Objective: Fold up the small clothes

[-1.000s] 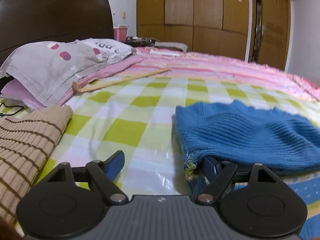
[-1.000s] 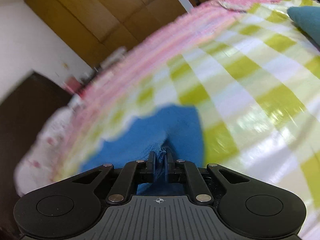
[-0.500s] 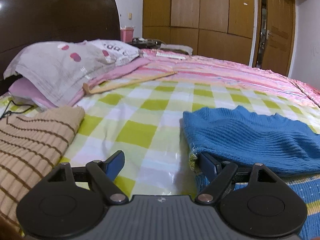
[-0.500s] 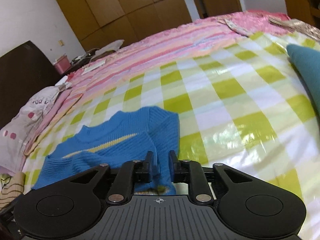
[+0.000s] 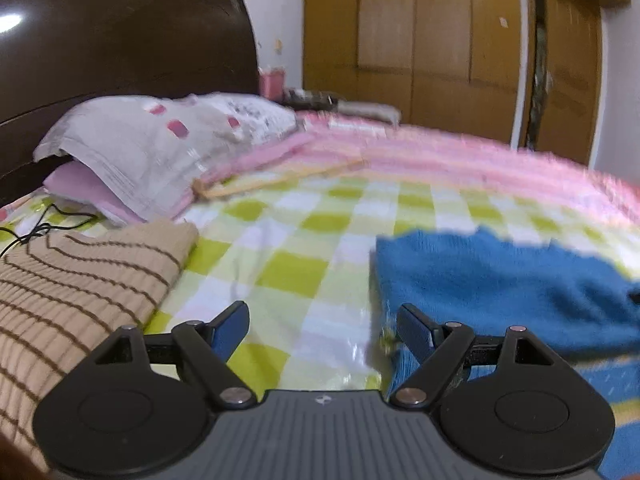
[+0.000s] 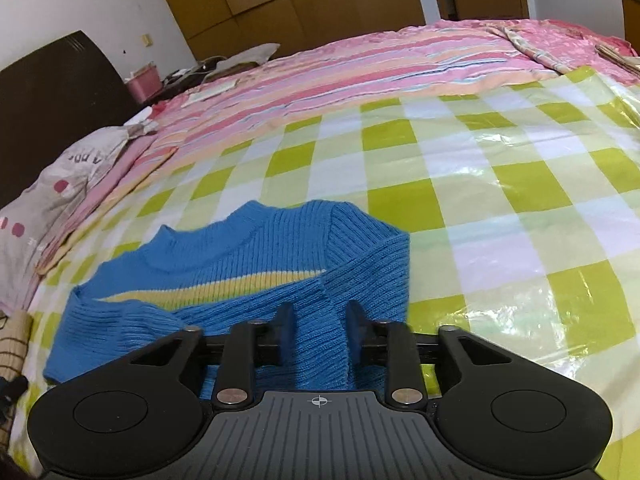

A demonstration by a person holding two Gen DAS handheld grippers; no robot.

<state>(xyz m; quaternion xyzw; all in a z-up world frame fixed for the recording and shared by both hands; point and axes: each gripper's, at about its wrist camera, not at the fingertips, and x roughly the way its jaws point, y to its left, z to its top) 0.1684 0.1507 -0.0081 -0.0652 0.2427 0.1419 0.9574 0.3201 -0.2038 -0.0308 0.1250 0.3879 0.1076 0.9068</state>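
Observation:
A blue ribbed sweater (image 6: pixel 248 280) with a yellow stripe lies flat on the green-checked plastic sheet (image 6: pixel 500 208), both sleeves folded in over its front. My right gripper (image 6: pixel 320 332) hovers low over the folded right sleeve. Its jaws stand apart and are closing, with blue knit showing in the gap and the pads not pressing on it. In the left wrist view the sweater (image 5: pixel 500 280) lies at the right. My left gripper (image 5: pixel 322 332) is wide open over the bare sheet, its right finger beside the sweater's left edge, holding nothing.
A folded beige striped garment (image 5: pixel 80 288) lies at the left. Pillows (image 5: pixel 152 152) rest against the dark headboard (image 5: pixel 120 48), with a black cable (image 5: pixel 44 224) beside them. A pink striped blanket (image 6: pixel 360 68) covers the far side of the bed, and wooden wardrobes (image 5: pixel 420 40) stand behind.
The right gripper, first shut on blue fabric and rolled sideways, has levelled out and its jaws now stand apart above the laid-down sleeve. The left gripper drew back a little, still open.

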